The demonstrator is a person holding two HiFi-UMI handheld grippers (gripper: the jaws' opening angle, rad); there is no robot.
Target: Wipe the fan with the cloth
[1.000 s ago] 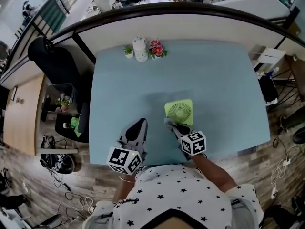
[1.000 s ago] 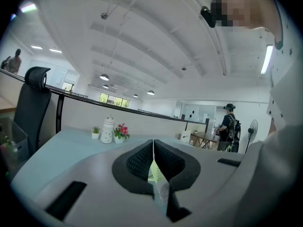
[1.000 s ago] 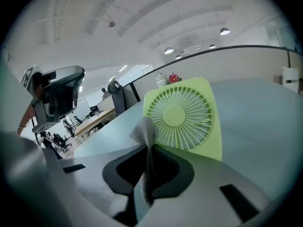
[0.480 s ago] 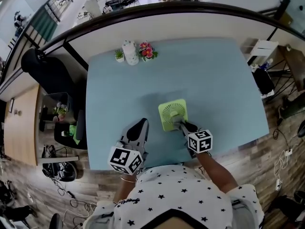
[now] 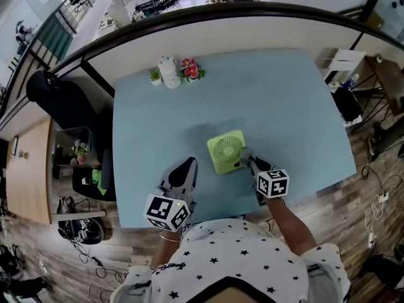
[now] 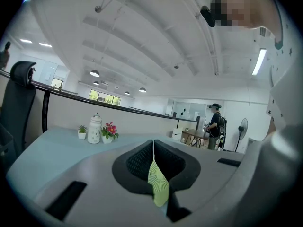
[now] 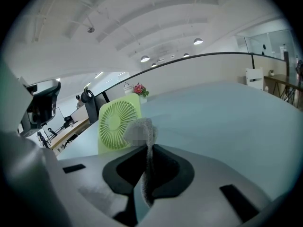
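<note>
Grey woven cloth (image 7: pixel 142 129): pinching it between the closed-down jaws of the right gripper (image 7: pixel 147 148), with a wad bunching out past the tips. Holding that wad at the right-hand edge of the lime-green square plastic fan (image 5: pixel 226 151), close against it; not confirming contact from any view. Noting the fan standing upright near the front middle of the pale blue tabletop (image 5: pixel 158 118), grille turned toward the right gripper. Holding the left gripper (image 5: pixel 185 164) low at the fan's left, apart from it, jaws drawn together on nothing.

Judging the step in hand as wiping the frame and grille. Advising:
- applying light pressure only, given a light-looking body likely to slide or tip;
- sweeping along the frame, not shoving square into the face;
- bringing the left gripper up to brace the far side against any shifting;
- presenting the wad, not the hard jaw tips, to the plastic.
</note>
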